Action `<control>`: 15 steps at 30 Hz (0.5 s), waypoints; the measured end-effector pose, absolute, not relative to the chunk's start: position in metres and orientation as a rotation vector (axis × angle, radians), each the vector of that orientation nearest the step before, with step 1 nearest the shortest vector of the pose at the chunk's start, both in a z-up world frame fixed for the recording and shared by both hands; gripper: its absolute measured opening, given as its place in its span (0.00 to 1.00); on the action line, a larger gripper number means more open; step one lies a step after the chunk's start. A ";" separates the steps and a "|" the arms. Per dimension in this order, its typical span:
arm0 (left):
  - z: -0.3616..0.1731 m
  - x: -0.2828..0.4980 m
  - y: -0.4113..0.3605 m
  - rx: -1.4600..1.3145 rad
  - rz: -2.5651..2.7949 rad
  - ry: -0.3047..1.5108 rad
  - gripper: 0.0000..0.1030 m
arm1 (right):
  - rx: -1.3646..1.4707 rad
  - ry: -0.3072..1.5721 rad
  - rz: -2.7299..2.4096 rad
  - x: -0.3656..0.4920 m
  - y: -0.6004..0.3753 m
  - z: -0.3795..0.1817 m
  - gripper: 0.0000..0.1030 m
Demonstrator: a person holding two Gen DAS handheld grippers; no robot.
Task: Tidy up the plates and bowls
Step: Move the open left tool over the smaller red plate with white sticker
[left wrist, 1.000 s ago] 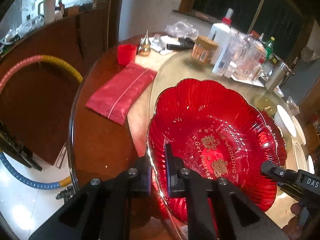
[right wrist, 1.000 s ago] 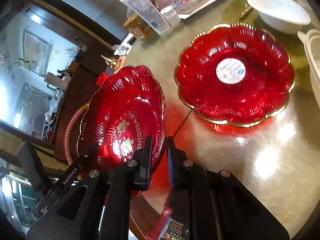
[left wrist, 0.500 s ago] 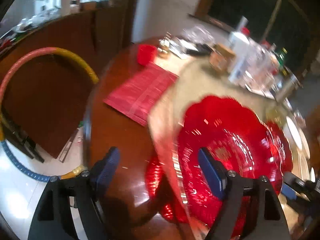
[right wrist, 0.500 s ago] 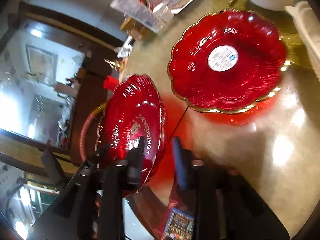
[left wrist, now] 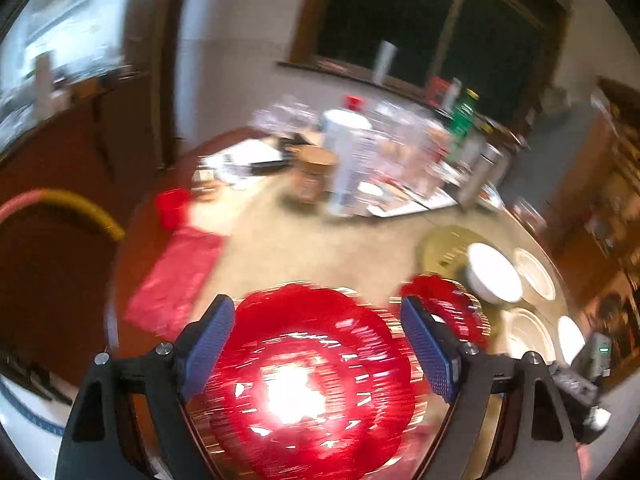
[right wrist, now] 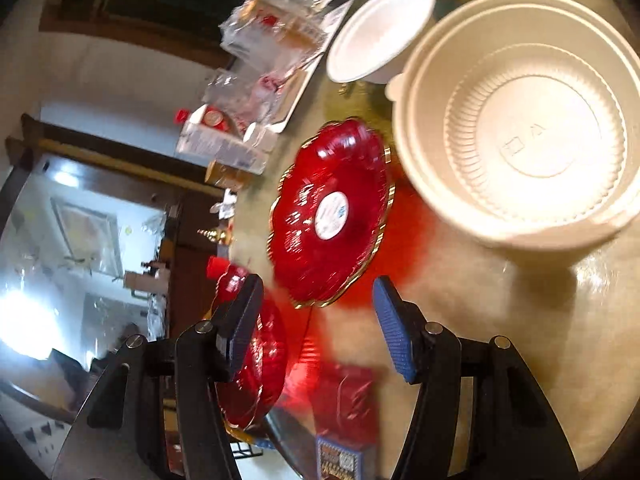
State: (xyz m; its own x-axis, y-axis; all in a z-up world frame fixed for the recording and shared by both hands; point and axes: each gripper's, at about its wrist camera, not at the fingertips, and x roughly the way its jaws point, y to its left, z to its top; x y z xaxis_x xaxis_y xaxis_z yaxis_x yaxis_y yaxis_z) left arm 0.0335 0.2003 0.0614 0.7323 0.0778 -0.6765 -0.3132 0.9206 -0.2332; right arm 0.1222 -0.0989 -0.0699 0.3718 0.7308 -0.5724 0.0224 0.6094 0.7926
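Observation:
The red glass wedding plate (left wrist: 308,384) lies near the table's front edge, blurred, below and beyond my left gripper (left wrist: 316,312). Its jaws are opening wide and touch nothing. In the right wrist view the same plate (right wrist: 256,360) sits low on the left, partly behind the left finger (right wrist: 240,320). My right gripper (right wrist: 318,286) is also opening, with only table between its pads. A second red plate (right wrist: 332,216) with a gold rim and a round white sticker lies ahead of it. A stack of white bowls (right wrist: 520,120) fills the upper right.
Another white bowl (right wrist: 380,32) stands further back, with more white bowls (left wrist: 494,276) along the table's right side. Bottles, a jar and clear packaging (left wrist: 360,160) crowd the far part. A red cloth (left wrist: 176,276) and red cup (left wrist: 172,208) lie left; a red packet (right wrist: 344,396) lies at the front edge.
Both grippers were shut on the wedding plate's rim and have let go, jaws spreading. The left one rose and drew back. The right one rolled and swung towards the white bowls.

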 end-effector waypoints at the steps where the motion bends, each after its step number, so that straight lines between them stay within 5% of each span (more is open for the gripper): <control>1: 0.062 0.049 0.189 -0.337 0.174 0.740 0.83 | 0.822 1.117 0.520 0.125 -0.100 -0.072 0.56; 15: -0.008 0.183 0.143 -0.433 0.059 1.040 0.83 | 0.855 1.148 0.530 0.154 -0.103 -0.086 0.56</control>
State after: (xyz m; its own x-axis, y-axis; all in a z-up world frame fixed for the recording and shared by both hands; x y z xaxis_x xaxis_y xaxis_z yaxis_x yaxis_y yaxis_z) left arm 0.1827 0.1431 -0.0076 0.5128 -0.1550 -0.8444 -0.2499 0.9140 -0.3195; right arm 0.1536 -0.1026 -0.0863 0.3444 0.7496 -0.5652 0.0556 0.5847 0.8094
